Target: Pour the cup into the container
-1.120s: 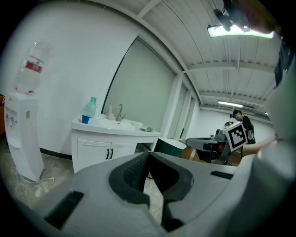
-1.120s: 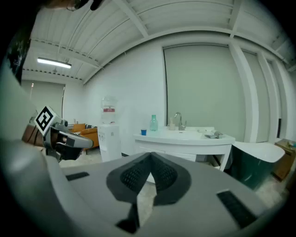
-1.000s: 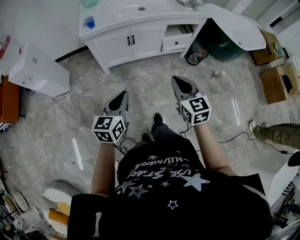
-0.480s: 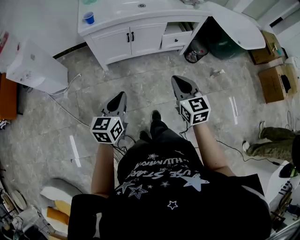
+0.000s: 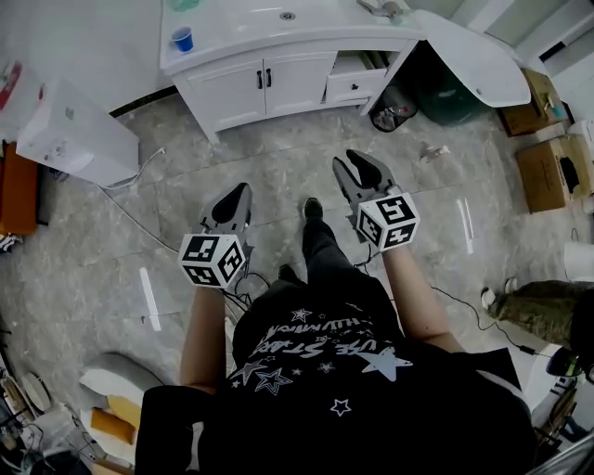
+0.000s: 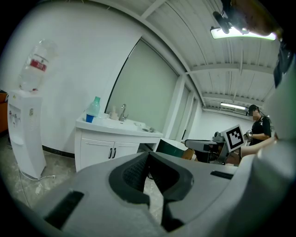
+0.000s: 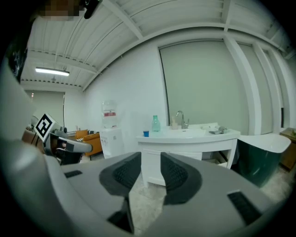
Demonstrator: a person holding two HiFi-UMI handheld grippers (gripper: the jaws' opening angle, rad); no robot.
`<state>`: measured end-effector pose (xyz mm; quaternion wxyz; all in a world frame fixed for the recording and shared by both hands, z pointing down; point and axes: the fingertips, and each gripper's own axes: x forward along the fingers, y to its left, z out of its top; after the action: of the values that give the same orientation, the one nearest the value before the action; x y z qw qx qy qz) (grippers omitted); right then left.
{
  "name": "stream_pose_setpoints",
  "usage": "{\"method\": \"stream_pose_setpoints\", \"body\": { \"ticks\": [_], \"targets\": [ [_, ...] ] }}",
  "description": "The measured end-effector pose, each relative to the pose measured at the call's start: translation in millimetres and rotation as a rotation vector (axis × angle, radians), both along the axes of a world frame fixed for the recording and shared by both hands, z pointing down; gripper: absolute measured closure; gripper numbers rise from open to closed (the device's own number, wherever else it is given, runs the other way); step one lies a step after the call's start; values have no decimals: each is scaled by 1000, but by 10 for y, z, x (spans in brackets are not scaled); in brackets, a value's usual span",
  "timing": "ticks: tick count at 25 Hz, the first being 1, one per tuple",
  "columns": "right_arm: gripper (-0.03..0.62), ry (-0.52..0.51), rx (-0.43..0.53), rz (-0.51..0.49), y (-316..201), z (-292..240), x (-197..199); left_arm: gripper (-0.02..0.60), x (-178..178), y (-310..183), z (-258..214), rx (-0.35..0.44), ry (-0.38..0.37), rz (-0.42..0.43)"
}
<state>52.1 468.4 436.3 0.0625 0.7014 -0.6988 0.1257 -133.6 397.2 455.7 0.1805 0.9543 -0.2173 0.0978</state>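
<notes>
Two grippers: you hold one in each hand over the grey stone-tiled floor [image 5: 288,153], both well short of the vanity.
Left gripper [image 5: 237,192]: your jaws are pressed together at the tips, with nothing pinched between them.
Right gripper [image 5: 357,165]: your jaws stand a narrow gap apart and are opening; only floor and cabinet show through the gap.
Small blue cup [image 5: 183,39]: it stands upright on the left end of the white vanity cabinet [image 5: 232,93], at 11 o'clock from your left gripper and well apart from both grippers.
Teal plastic bottle [image 7: 156,123]: it stands just beside the cup, on the wall side.
Container: possibly the white sink basin [image 5: 278,14] at 12 o'clock, though from here you cannot tell for sure.
White water dispenser [image 5: 74,139]: it sits on the floor at 10 o'clock from your left gripper, beside the vanity.
Bystander's camouflage-trousered leg [image 5: 534,306]: it is at 4 o'clock, well apart from you.
</notes>
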Motion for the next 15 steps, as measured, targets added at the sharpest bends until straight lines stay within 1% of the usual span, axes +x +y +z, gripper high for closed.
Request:
{"method": "stream_pose_setpoints", "body": {
  "ticks": [3,8,10,13,15],
  "targets": [
    [374,-12,11,-22,-231,57,73,571,45,-151,59,0,-20,-16],
    [277,-37,-1,-75,-654,211,239,571,132,-468,132,-13,-44,-68],
    [210,-44,-8,-116,-904,253,307,571,178,-662,130,-12,-53,-102],
    [152,-57,-16,-150,-1300,284,477,571,304,-977,106,-12,-57,-147],
    [134,-57,-21,-168,-1550,286,612,571,418,-1175,81,-10,-55,-172]
  ]
}}
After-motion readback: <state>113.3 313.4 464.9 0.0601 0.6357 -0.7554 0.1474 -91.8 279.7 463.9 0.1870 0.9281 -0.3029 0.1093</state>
